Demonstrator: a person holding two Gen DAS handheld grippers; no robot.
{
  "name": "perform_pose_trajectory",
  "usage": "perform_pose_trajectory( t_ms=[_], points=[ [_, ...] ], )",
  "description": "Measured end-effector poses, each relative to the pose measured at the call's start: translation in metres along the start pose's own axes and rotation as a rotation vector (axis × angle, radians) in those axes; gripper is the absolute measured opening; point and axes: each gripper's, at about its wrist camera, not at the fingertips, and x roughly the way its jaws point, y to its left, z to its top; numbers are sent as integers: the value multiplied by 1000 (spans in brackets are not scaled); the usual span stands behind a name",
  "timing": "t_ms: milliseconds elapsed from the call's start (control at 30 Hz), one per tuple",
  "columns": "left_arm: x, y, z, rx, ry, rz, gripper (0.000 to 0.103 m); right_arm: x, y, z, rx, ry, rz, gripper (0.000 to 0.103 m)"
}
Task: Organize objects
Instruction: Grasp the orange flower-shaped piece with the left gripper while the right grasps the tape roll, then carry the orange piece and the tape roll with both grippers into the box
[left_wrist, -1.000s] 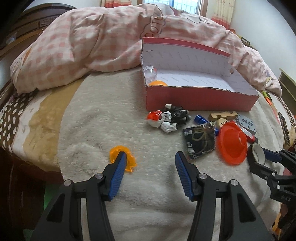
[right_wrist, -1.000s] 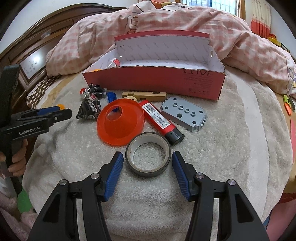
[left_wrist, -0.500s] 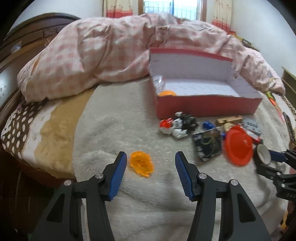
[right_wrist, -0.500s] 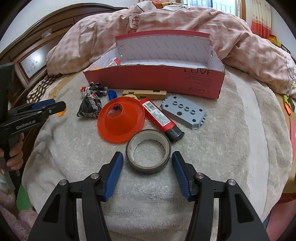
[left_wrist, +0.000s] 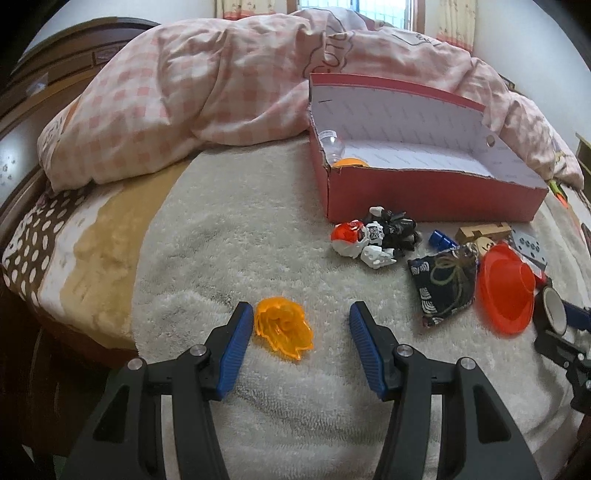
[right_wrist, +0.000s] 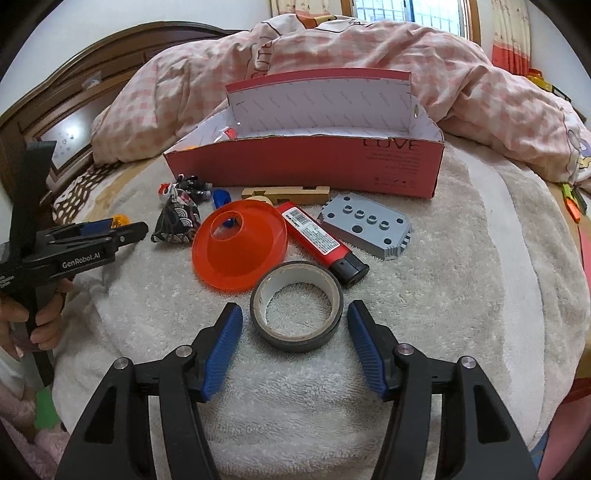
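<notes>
A red open box (left_wrist: 424, 192) (right_wrist: 306, 166) stands on the towel-covered bed. My left gripper (left_wrist: 301, 325) is open, its fingers either side of an orange translucent piece (left_wrist: 282, 326) lying on the towel. My right gripper (right_wrist: 295, 323) is open, its fingers either side of a roll of tape (right_wrist: 297, 304). In front of the box lie an orange cone (right_wrist: 238, 245) (left_wrist: 506, 288), a dark patterned pouch (left_wrist: 441, 284), a toy robot (left_wrist: 373, 238), a red tube (right_wrist: 319, 240), a grey block (right_wrist: 365, 225) and a wooden piece (right_wrist: 286, 194).
A pink checked quilt (left_wrist: 207, 85) is heaped behind the box. A wooden headboard (right_wrist: 85, 74) stands at the left. The bed edge (left_wrist: 74, 306) drops off at the left. The box holds a clear bottle (left_wrist: 330, 142) and an orange item (left_wrist: 349, 162).
My left gripper has shifted left and closer, so the orange piece now lies between its fingers. My right gripper has edged forward around the tape roll.
</notes>
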Motion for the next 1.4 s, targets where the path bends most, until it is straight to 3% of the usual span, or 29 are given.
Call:
perform_pose_trajectory(
  t_ms=[100, 133, 233, 367, 767, 967, 1267, 1400],
  points=[
    [-1, -2, 0, 9, -11, -1, 46, 1, 0, 5, 25, 9, -4, 61],
    [-2, -4, -1, 14, -14, -5, 39, 2, -1, 6, 30, 9, -4, 61],
    [-4, -8, -2, 31, -16, -20, 27, 2, 1, 5, 8, 6, -37, 51],
    [-6, -11, -3, 35, -14, -22, 27, -1, 1, 4, -7, 6, -39, 49],
    [-33, -28, 3, 35, -34, -136, 27, -21, 7, 0, -30, -16, 22, 49],
    [-37, -39, 20, 52, -63, -170, 27, -26, 4, 12, -10, -43, 72, 49],
    [-29, -59, 58, 65, -108, -197, 27, -22, 0, 45, -42, -85, 47, 49],
    [-24, -69, 78, 68, -130, -175, 27, -16, -3, 64, -45, -91, 38, 49]
  ],
)
